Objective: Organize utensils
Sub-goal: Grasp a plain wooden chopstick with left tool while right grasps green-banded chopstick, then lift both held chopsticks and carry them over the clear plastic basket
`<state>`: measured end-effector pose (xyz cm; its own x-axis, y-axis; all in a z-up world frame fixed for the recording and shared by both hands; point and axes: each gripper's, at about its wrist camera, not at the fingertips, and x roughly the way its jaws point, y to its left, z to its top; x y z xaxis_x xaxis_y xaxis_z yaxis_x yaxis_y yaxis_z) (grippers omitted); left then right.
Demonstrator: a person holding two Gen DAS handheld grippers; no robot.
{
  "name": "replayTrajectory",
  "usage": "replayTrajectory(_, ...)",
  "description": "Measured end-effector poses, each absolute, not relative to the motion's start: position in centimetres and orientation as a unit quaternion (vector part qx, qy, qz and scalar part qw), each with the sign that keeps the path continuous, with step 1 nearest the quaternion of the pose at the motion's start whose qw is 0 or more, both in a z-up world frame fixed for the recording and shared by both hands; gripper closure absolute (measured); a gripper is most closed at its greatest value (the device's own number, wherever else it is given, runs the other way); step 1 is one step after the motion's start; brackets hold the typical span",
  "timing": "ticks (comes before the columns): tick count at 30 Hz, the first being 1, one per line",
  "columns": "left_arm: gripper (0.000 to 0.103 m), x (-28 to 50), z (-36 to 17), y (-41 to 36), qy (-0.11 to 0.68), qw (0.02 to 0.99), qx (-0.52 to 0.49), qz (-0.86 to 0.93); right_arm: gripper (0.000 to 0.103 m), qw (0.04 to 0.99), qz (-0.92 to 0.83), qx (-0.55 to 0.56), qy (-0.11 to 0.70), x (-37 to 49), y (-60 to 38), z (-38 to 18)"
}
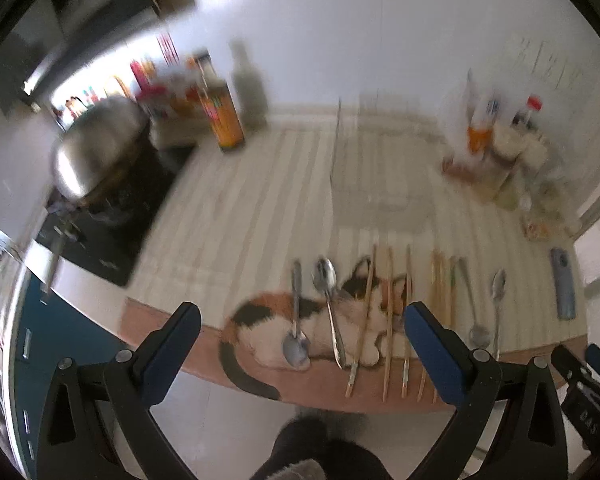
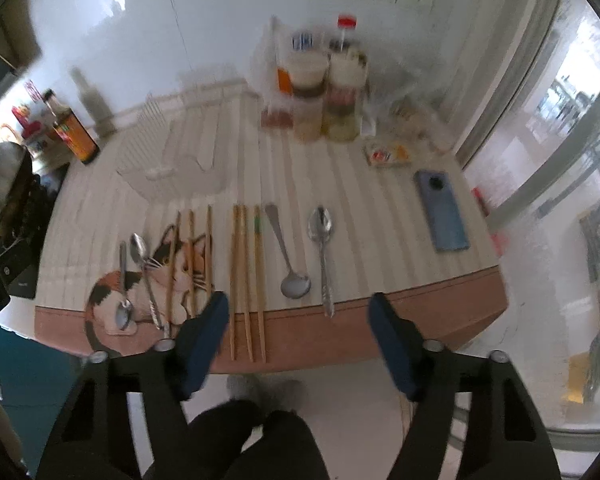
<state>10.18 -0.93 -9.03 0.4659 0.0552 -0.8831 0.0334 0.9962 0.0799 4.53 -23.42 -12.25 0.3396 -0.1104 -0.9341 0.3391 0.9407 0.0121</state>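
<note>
On the striped table mat (image 2: 340, 184), along its near brown edge, the utensils lie in a row. At the left end, 2 spoons (image 2: 140, 280) and 3 chopsticks (image 2: 191, 256) rest across the printed calico cat (image 2: 172, 276). To the right of the cat, 3 more chopsticks (image 2: 244, 276) lie side by side, their ends running over the brown border. Next come 2 more spoons (image 2: 308, 256), one with its bowl toward the near edge, the other with its bowl away. A blue phone (image 2: 442, 210) lies well apart at the far right. Behind the row sits a clear dish rack (image 2: 172, 160), with jars and bottles (image 2: 324, 92) near the wall and a dark sauce bottle (image 2: 74, 130) at the left.

The left gripper (image 1: 300, 338) hovers above the cat end of the row, its blue fingers (image 1: 170, 354) wide apart with nothing between them. The right gripper (image 2: 298, 338) hangs over the right part of the row, its fingers (image 2: 204, 338) also apart and empty, touching no utensil. The person's dark-clad legs (image 2: 252, 440) show below the table edge.
</note>
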Motion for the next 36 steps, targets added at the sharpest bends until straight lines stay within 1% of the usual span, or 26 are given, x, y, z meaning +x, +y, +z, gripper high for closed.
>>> replayTrajectory(1,0.001,11.0,-10.8,-1.1,0.535,0.844,0.040,-0.003,0.047,0.806,-0.136,0.107,0.566,5.0,-23.6,-13.4)
replayTrajectory(3,0.008,12.0,-13.6,-1.7,0.563,0.825,0.047,-0.021,0.059,0.792,-0.126,0.128,0.583,6.1,-24.0,-16.3)
replayTrajectory(4,0.014,12.7,-15.2,-2.3,0.580,0.812,0.053,-0.035,0.061,0.785,-0.123,0.137,0.591,6.6,-24.1,-17.5)
replayTrajectory(5,0.025,13.1,-16.6,-2.8,0.593,0.801,0.058,-0.046,0.064,0.777,-0.121,0.147,0.600,7.2,-24.4,-19.1)
replayTrajectory(6,0.031,13.6,-18.0,-3.3,0.608,0.790,0.066,-0.053,0.067,0.772,-0.127,0.153,0.603,7.5,-24.4,-20.0)
replayTrajectory(8,0.045,14.7,-20.8,-4.3,0.636,0.765,0.074,-0.072,0.067,0.761,-0.124,0.168,0.614,8.3,-24.6,-22.0)
replayTrajectory(10,0.051,15.8,-23.2,-5.0,0.656,0.746,0.082,-0.080,0.067,0.749,-0.121,0.183,0.625,9.0,-24.6,-23.8)
replayTrajectory(14,0.051,17.1,-26.4,-5.5,0.682,0.721,0.086,-0.085,0.067,0.730,-0.115,0.195,0.645,10.7,-24.4,-26.8)
replayTrajectory(19,0.051,17.5,-28.2,-5.5,0.697,0.706,0.088,-0.089,0.067,0.713,-0.113,0.197,0.663,12.5,-23.6,-29.2)
replayTrajectory(21,0.054,17.4,-28.5,-5.5,0.701,0.702,0.087,-0.093,0.067,0.708,-0.112,0.187,0.671,13.1,-23.0,-30.1)
replayTrajectory(22,0.059,17.3,-28.4,-5.6,0.695,0.707,0.091,-0.093,0.067,0.705,-0.109,0.186,0.675,13.3,-22.7,-30.4)
replayTrajectory(23,0.072,17.3,-28.5,-5.7,0.696,0.706,0.089,-0.098,0.067,0.705,-0.105,0.182,0.677,13.5,-22.4,-30.7)
replayTrajectory(25,0.083,17.1,-28.7,-5.4,0.702,0.701,0.083,-0.096,0.072,0.702,-0.104,0.170,0.684,13.9,-22.0,-31.4)
replayTrajectory(26,0.092,17.3,-28.6,-5.3,0.699,0.703,0.084,-0.096,0.080,0.703,-0.108,0.159,0.684,14.0,-21.7,-31.6)
replayTrajectory(27,0.094,17.2,-28.6,-5.3,0.699,0.703,0.089,-0.097,0.090,0.709,-0.112,0.146,0.681,14.2,-21.4,-31.6)
replayTrajectory(28,0.098,17.0,-28.6,-5.2,0.696,0.705,0.092,-0.096,0.094,0.707,-0.116,0.137,0.684,14.1,-21.2,-31.7)
replayTrajectory(29,0.098,16.8,-28.5,-5.0,0.696,0.706,0.091,-0.097,0.096,0.707,-0.121,0.132,0.685,14.0,-21.0,-31.7)
replayTrajectory(36,0.099,16.4,-28.8,-4.4,0.695,0.706,0.094,-0.096,0.096,0.684,-0.128,0.128,0.706,11.8,-20.9,-31.9)
